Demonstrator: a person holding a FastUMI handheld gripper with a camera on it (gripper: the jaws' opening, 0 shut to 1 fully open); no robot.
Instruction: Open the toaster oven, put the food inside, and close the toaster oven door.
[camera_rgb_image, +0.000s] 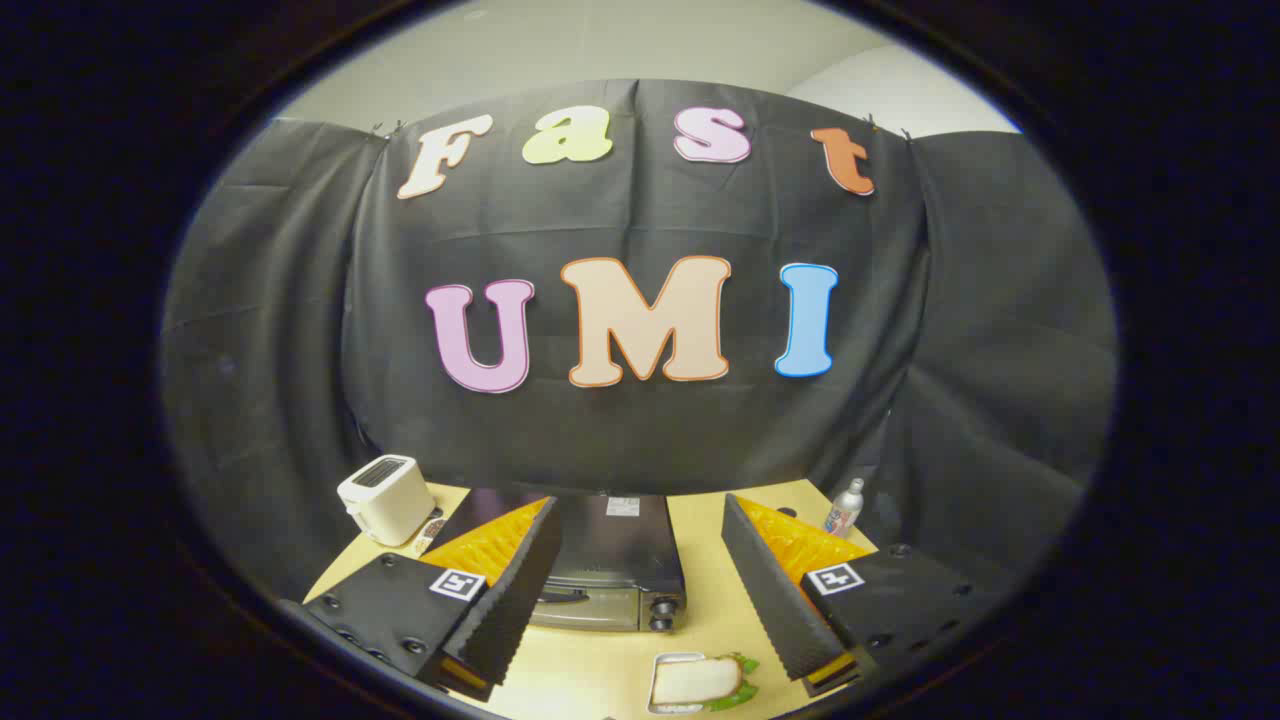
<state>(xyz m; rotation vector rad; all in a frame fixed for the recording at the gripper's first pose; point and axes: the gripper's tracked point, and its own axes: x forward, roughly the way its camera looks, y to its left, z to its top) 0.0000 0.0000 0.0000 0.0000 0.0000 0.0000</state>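
Plainly, by parts:
Gripper (640, 610): held above the table, fingers (510, 590) spread wide, pinching nothing, touching nothing.
Toaster oven (610, 565): dark, on the table just ahead of the fingers and between them; door shut, handle across the front, two knobs at its right end.
Food: sandwich (697, 680) with green lettuce at its edge, in a shallow tray (662, 662), lying between the fingers and nearer than the oven, close to the table's near edge.
Gap: strip of bare table between tray and oven front.
Table (705, 590): pale yellow top; bare stretch right of the oven, running out to the far right edge.
White toaster (387, 498): at the far left corner, apart from the oven, with a small item just beside it, too small to tell.
Bottle (845, 507): small, upright, at the far right edge, well apart from the oven.
Booth wall: black cloth hanging close behind oven and table.
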